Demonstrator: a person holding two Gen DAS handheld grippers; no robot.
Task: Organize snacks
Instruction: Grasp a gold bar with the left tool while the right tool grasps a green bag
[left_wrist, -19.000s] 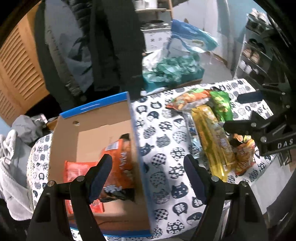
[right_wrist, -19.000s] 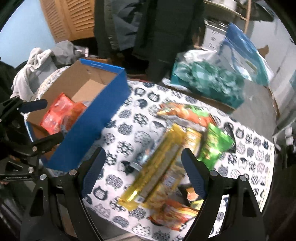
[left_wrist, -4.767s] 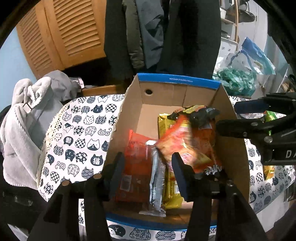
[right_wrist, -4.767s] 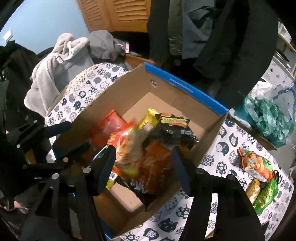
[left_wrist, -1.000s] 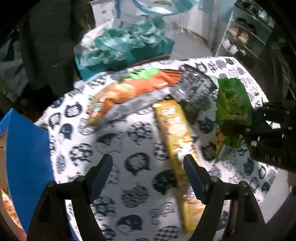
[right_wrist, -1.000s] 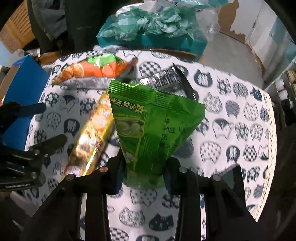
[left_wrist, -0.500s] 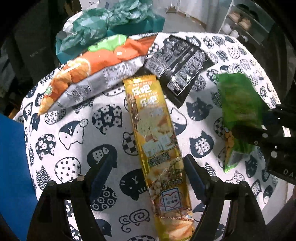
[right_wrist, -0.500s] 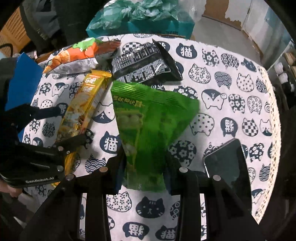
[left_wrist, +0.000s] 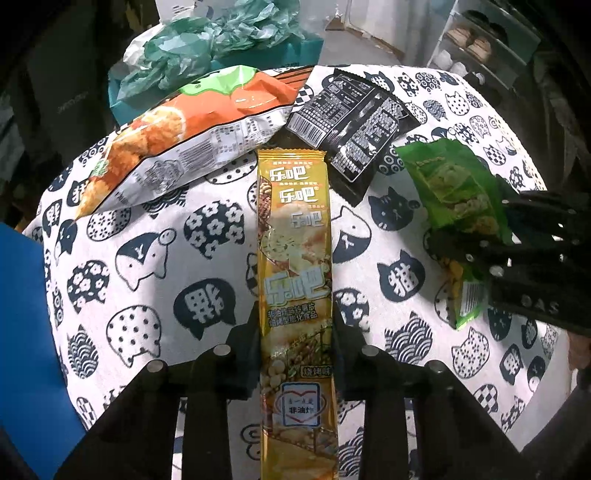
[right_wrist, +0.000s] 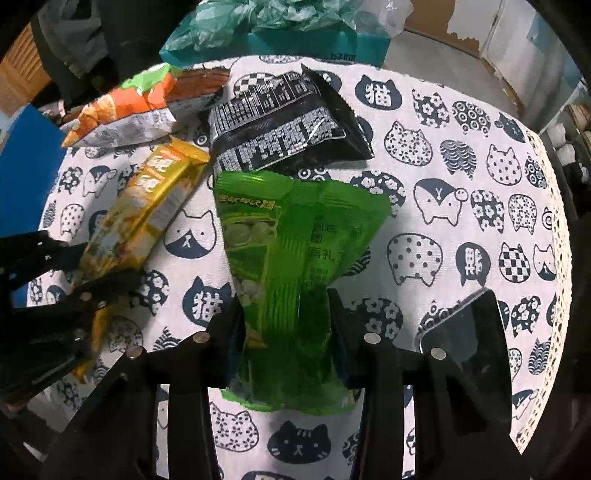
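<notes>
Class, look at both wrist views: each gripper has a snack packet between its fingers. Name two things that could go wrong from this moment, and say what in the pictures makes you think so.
1. The left gripper is closing on one end of the long yellow snack packet; lifted, the rest may droop and drag the black packet it touches.
2. The right gripper is opening around the green snack bag, which could slip onto the phone lying beside it.

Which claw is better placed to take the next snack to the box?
Left, likely. The left claw has jaws closing on the yellow pack, nearer the blue box; the right claw has jaws opening around the green bag.
</notes>
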